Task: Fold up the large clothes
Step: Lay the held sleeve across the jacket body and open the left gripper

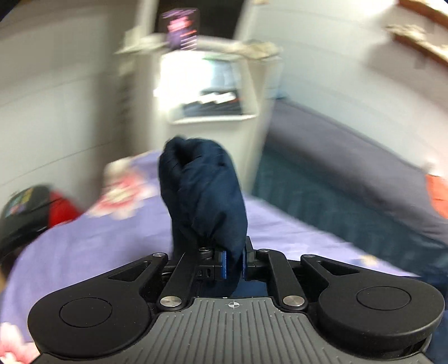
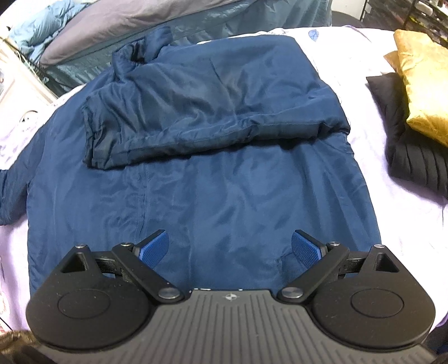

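One navy jacket (image 2: 224,179) covers most of the lavender bed sheet (image 2: 392,224), back or front flat, long axis running away from the right wrist camera: hem near the camera, collar (image 2: 134,53) at the far end toward the grey and teal bedding (image 2: 112,25). Fabric is smooth, slightly glossy, lightly padded, creased. One sleeve (image 2: 196,117) lies folded across the chest, cuff pointing left. Black quilted garment (image 2: 414,156) with a gold crinkled piece (image 2: 425,84) on top sits just off the jacket's right edge. Right gripper (image 2: 230,246) hovers over the hem, blue textured pads spread wide, holding nothing. Left gripper (image 1: 233,264) is clamped on a bunched navy fold (image 1: 201,190) that stands upright between its pads; blurred white shelf unit (image 1: 212,92) behind.
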